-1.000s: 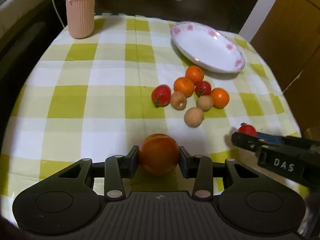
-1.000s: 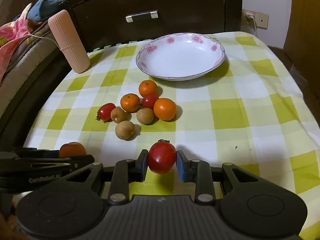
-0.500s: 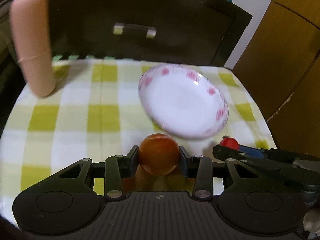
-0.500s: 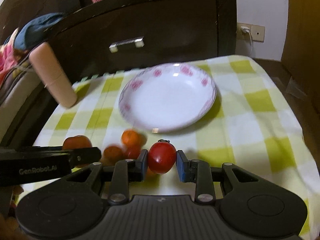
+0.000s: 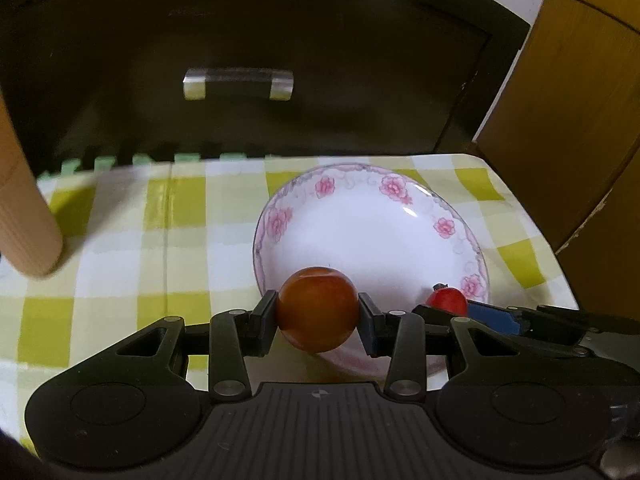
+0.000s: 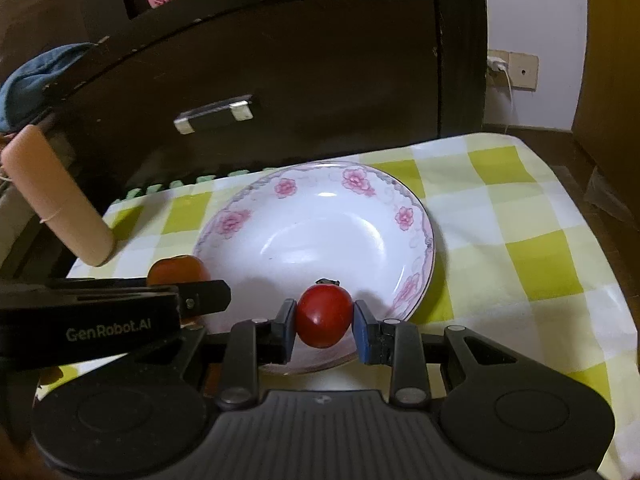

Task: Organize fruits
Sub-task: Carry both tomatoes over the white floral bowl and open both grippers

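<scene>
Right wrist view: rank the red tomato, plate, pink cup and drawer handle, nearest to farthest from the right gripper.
1. Red tomato: clamped in the right gripper.
2. Plate: just beyond and under the fingertips.
3. Pink cup: far left on the cloth, behind the plate's near edge.
4. Drawer handle: on the dark cabinet past the table.

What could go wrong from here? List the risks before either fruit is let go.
1. The left gripper and right gripper sit close together over the near rim of the plate; they could knock each other.
2. The orange tomato and red tomato are round; dropped near the rim, either might roll out onto the checked cloth.
</scene>
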The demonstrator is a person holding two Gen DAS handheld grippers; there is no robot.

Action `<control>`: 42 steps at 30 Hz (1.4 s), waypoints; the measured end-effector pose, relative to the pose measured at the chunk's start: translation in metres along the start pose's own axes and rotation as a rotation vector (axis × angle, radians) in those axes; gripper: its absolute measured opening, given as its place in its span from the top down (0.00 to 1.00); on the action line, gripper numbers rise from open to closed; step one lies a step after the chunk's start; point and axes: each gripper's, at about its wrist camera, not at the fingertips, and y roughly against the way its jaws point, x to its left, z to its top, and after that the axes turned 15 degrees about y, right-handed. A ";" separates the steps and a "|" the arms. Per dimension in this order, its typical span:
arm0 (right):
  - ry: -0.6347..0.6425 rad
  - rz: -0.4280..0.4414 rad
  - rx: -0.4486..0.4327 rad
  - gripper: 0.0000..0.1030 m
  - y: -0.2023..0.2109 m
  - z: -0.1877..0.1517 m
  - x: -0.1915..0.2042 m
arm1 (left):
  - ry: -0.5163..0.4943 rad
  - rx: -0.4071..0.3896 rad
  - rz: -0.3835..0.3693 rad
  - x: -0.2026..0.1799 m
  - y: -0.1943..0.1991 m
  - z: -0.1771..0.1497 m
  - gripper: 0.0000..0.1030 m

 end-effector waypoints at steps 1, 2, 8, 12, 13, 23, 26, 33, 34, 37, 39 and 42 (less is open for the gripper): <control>-0.002 0.001 -0.003 0.72 -0.002 0.000 -0.001 | -0.007 -0.001 0.003 -0.001 -0.002 0.001 0.53; 0.000 -0.001 -0.005 0.72 -0.004 0.000 -0.003 | -0.008 -0.001 0.002 -0.002 -0.003 0.002 0.53; -0.009 -0.007 -0.015 0.71 -0.008 0.000 -0.009 | -0.007 0.007 0.001 -0.004 -0.009 0.004 0.53; -0.015 -0.002 -0.013 0.71 -0.010 -0.001 -0.011 | -0.004 0.006 0.002 -0.004 -0.010 0.005 0.53; -0.015 -0.003 -0.011 0.71 -0.010 0.000 -0.010 | -0.002 0.007 0.001 -0.004 -0.010 0.005 0.53; -0.022 -0.015 -0.028 0.69 -0.008 0.000 -0.012 | 0.015 0.001 0.002 -0.004 -0.010 0.008 0.46; -0.036 -0.017 -0.038 0.68 -0.005 0.001 -0.015 | 0.016 -0.012 0.001 -0.004 -0.007 0.010 0.41; -0.051 -0.029 -0.064 0.66 0.008 -0.001 -0.017 | 0.017 -0.040 0.004 -0.004 0.008 0.013 0.41; -0.052 -0.028 -0.065 0.66 0.010 -0.001 -0.016 | 0.017 -0.043 0.005 -0.004 0.010 0.014 0.41; -0.050 -0.028 -0.072 0.66 0.020 -0.002 -0.013 | 0.017 -0.052 0.006 -0.003 0.019 0.013 0.40; -0.048 -0.025 -0.074 0.66 0.025 -0.002 -0.011 | 0.014 -0.056 0.005 -0.002 0.024 0.013 0.39; -0.044 -0.024 -0.082 0.66 0.034 -0.005 -0.005 | 0.009 -0.061 0.008 0.002 0.034 0.009 0.38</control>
